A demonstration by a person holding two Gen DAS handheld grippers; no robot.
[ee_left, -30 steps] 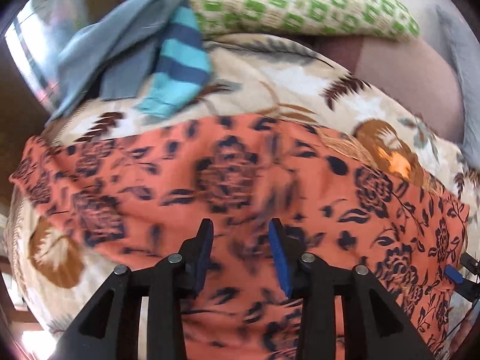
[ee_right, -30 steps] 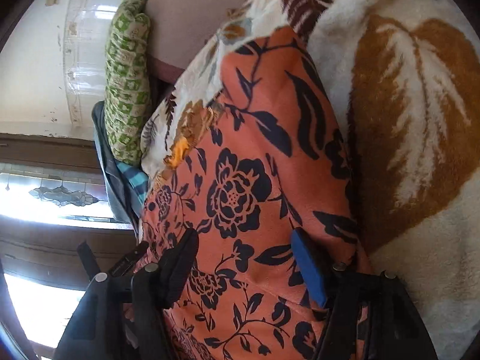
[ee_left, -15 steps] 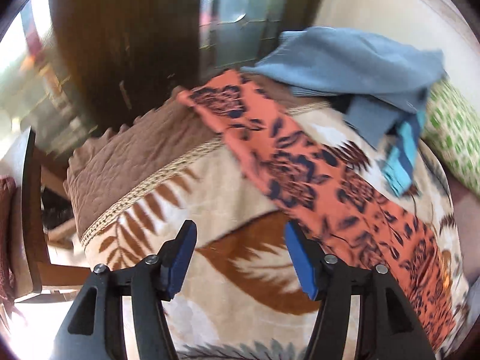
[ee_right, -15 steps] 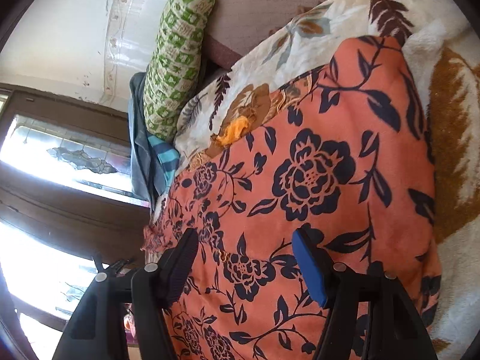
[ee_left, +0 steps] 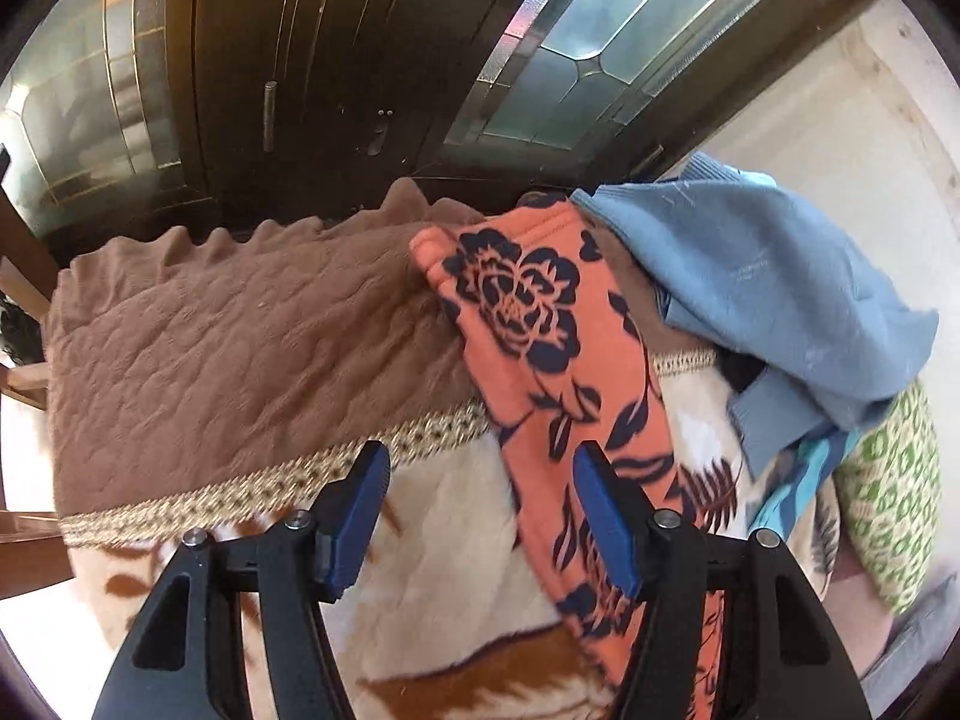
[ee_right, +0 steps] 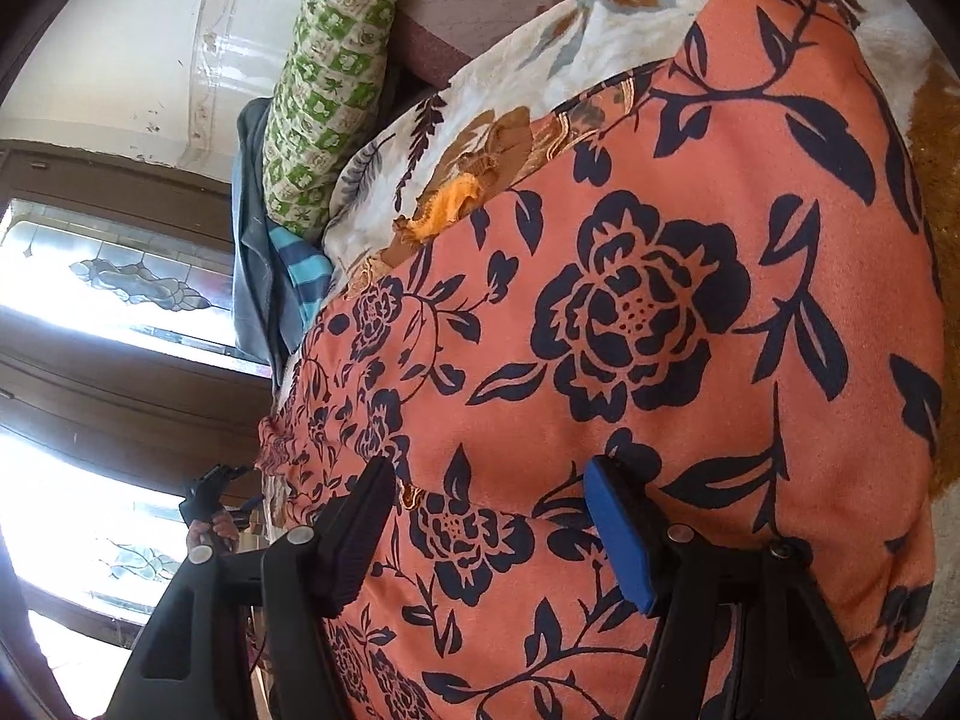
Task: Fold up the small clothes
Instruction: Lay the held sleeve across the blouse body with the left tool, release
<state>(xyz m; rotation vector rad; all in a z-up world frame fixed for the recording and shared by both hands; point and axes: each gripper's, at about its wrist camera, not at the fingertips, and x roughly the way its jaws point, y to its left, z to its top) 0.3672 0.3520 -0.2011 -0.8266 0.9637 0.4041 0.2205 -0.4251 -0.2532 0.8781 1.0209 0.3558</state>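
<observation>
Bedding filled both views: a leaf-print blanket in cream and brown, bordered by a woven band, with a brown quilted cover folded back at its far end, probably to give a soft, broad surface for folding. Across the blanket lay the task's thing, an orange floral garment, spread flat and nearly filling the right wrist view; in the left wrist view it ran as a narrow strip from 5 o'clock up toward 12 o'clock, its far end resting on the quilted cover. At 2 o'clock in that view a blue garment sat in a loose heap beside the orange strip, with a striped teal piece under it, seemingly a pile waiting its turn. A green patterned pillow stood against the wall at 11 o'clock in the right wrist view. No basket, box or other container was visible. The left gripper hovered with jaws apart and nothing clamped, the garment's edge lying below and between them toward the right pad, suggesting a grasp being lined up. The right gripper likewise hung over the garment's broad middle, jaws parted, holding nothing.
</observation>
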